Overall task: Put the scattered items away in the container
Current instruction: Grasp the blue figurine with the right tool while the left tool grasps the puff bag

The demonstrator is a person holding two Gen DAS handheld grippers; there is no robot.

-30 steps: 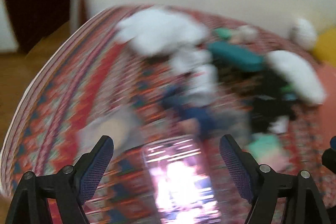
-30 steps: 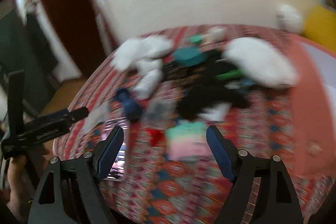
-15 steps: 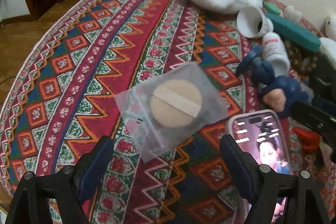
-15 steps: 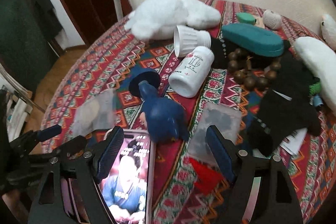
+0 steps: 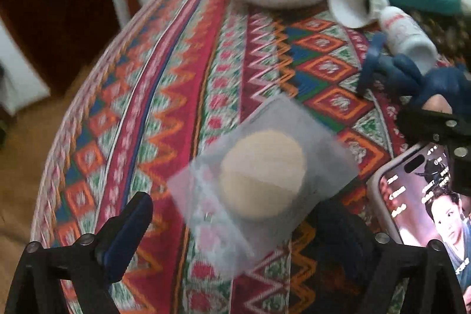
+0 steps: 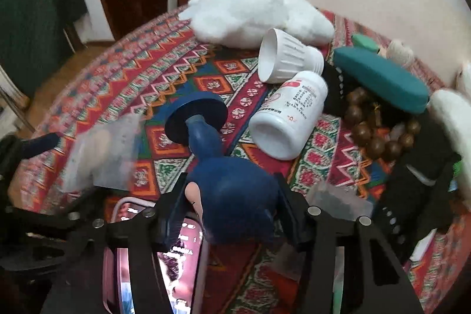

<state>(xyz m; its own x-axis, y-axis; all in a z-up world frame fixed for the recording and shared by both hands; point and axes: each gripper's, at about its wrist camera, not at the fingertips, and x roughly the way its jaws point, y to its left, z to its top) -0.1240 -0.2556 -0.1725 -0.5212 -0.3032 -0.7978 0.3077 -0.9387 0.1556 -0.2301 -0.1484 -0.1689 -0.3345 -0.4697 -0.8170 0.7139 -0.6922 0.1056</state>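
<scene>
- A blue rubber bulb (image 6: 232, 205) is clamped at its round body between the 2 fingers of the right tongs (image 6: 231, 211); its flat disc end points away, over the patterned surface (image 6: 176, 49)
- A clear pouch holding a beige powder puff (image 5: 262, 181) is seen between the fingers of the left tongs (image 5: 232, 222), which are set wide apart; contact cannot be told through the blur
- A lit phone (image 5: 426, 205) lies just right of the pouch
- A white bottle (image 6: 290, 119) and a white cup (image 6: 287, 58) lie on their sides beyond the bulb
- A white plush toy (image 6: 253, 11) rests behind them, a teal case (image 6: 382, 78) and wooden beads (image 6: 374, 131) to the right
</scene>
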